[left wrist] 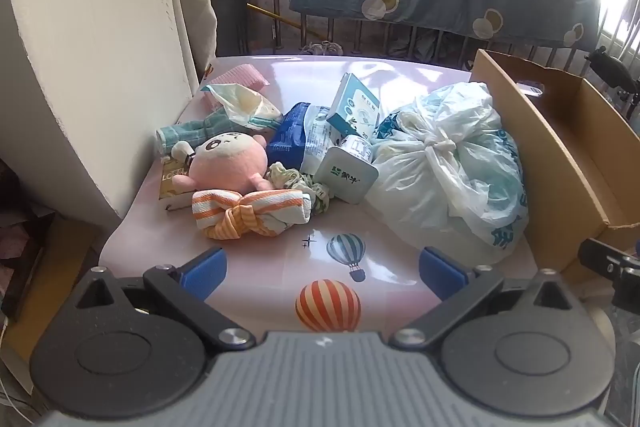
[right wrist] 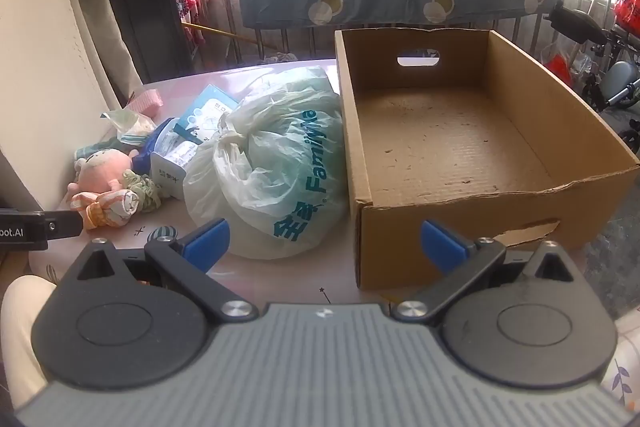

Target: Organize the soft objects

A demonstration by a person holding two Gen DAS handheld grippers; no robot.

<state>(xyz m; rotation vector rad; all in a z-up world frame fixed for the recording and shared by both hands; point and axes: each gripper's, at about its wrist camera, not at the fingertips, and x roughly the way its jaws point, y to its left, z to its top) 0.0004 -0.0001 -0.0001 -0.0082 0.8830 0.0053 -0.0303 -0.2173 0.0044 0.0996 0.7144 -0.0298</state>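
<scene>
Pink plush (left wrist: 228,163), striped knotted cloth (left wrist: 248,213), tied plastic bag (left wrist: 444,179) beside cardboard box (right wrist: 460,131)

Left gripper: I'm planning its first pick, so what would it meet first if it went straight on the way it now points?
Probably the bare pink tabletop with balloon prints, since the open left gripper angles downward. Beyond that lies the orange-striped knotted cloth; depth is unclear.

Table (left wrist: 384,75): glossy pink, smooth
Box (right wrist: 532,107): matt brown cardboard, torn near edge
Bag (right wrist: 264,163): thin crinkled plastic
Toy (left wrist: 228,163): soft pink plush
</scene>
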